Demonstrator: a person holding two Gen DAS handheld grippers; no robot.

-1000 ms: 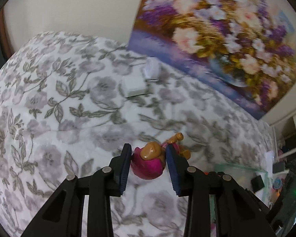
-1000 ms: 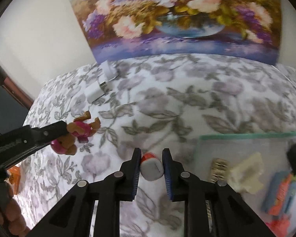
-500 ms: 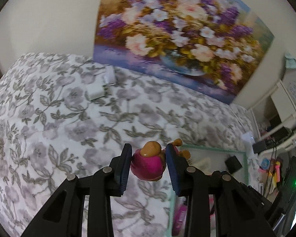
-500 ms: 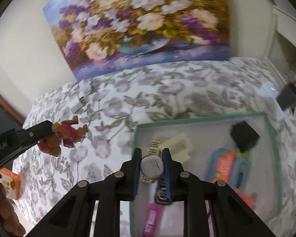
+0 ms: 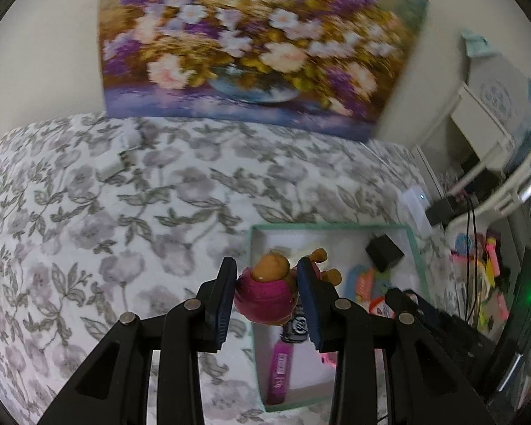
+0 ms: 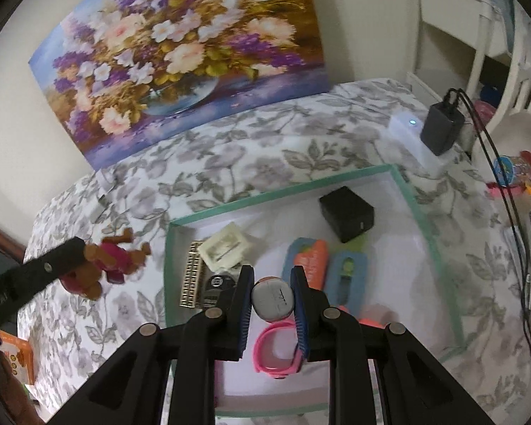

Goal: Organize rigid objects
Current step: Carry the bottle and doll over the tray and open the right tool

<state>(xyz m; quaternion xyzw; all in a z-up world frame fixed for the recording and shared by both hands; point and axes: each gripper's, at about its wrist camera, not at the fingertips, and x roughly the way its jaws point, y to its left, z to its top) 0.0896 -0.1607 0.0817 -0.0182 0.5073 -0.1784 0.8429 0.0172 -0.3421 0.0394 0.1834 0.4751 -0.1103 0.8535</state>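
L gripper (image 5: 267,295) clamps pink dog toy (image 5: 265,297); R gripper (image 6: 272,301) narrow, clamps round grey capsule (image 6: 272,300).

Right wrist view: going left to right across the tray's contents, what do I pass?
Gold strip → cream square piece → round white object held in the right fingers → orange carrot toy → blue toy → black cube.
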